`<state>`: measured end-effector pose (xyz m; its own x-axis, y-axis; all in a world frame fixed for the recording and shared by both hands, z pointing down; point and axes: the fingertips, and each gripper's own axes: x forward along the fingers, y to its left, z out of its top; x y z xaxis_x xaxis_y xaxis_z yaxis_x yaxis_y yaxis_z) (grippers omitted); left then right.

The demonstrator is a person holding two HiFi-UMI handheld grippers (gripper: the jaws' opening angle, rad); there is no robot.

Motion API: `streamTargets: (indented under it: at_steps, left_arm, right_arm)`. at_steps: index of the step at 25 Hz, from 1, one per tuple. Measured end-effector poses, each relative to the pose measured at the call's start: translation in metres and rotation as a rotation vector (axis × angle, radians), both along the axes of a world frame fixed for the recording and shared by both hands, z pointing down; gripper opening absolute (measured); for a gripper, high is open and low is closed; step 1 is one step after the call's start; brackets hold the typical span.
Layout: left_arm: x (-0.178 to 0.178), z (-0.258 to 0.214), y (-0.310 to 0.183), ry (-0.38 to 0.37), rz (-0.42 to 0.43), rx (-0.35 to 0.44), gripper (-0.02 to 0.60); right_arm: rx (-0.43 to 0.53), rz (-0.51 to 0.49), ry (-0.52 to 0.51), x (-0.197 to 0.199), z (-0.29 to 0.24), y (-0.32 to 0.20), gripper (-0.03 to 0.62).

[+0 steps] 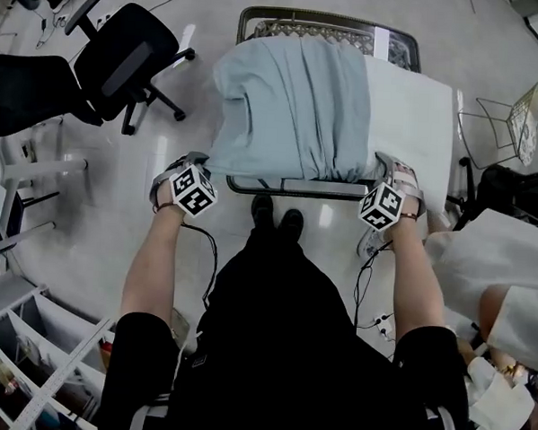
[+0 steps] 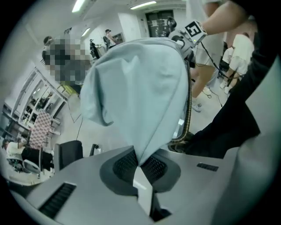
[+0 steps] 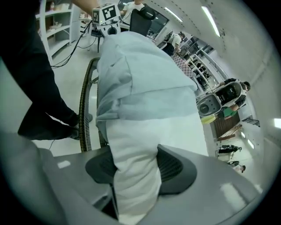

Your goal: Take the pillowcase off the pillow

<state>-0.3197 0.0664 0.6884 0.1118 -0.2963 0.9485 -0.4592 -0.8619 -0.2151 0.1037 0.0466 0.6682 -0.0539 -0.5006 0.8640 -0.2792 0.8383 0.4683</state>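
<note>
Pillowcase (image 1: 288, 103) | left gripper (image 2: 139, 163) pinches it | right gripper (image 3: 135, 171) clamps pillow (image 1: 409, 118) | both downward

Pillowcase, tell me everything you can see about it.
The pillowcase is pale blue-green soft cloth, creased in long folds. It covers the left and middle of the white pillow, whose right end is bare. Both lie flat on a dark-rimmed table. The left gripper is shut on its near left corner; the right gripper clamps the pillow's bare end.
</note>
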Motion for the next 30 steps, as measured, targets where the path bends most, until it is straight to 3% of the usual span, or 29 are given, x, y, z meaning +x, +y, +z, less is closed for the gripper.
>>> streamTargets:
  at_steps: [6,9,12,14,15,20,23,26,30]
  left_arm:
    - [-0.117,-0.045,-0.019,-0.097,-0.157,0.069,0.008]
    - [-0.131,-0.055,-0.023,-0.094,-0.193,0.092,0.009]
    - [-0.103,-0.045,-0.017,-0.083,-0.140,0.057,0.032]
    - [-0.075,-0.038,-0.006,-0.047,-0.078,0.016,0.188]
    - [-0.060,-0.035,-0.001,-0.031,-0.039,0.005,0.209]
    - [0.030,-0.025,0.025,0.089,0.136,-0.032,0.249]
    - [0.073,-0.016,0.026,0.125,0.191,-0.030,0.253]
    - [0.090,-0.014,0.011,0.127,0.177,0.012,0.247]
    - [0.080,-0.015,0.000,0.021,0.210,0.052,0.008]
  right_arm:
    - [-0.076,0.104,-0.031,0.030,-0.019,-0.013,0.239]
    - [-0.114,0.146,-0.035,0.031,-0.018,-0.014,0.238]
    - [-0.148,0.185,-0.030,0.028,-0.013,-0.014,0.238]
    - [-0.159,0.196,-0.034,0.025,-0.012,-0.015,0.238]
    - [-0.161,0.198,-0.035,0.023,-0.013,-0.015,0.238]
    - [-0.159,0.206,-0.047,0.017,-0.018,-0.015,0.238]
    - [-0.152,0.208,-0.052,0.015,-0.020,-0.013,0.238]
    - [-0.145,0.207,-0.058,0.013,-0.022,-0.012,0.238]
    - [-0.136,0.190,-0.044,0.015,-0.024,-0.010,0.233]
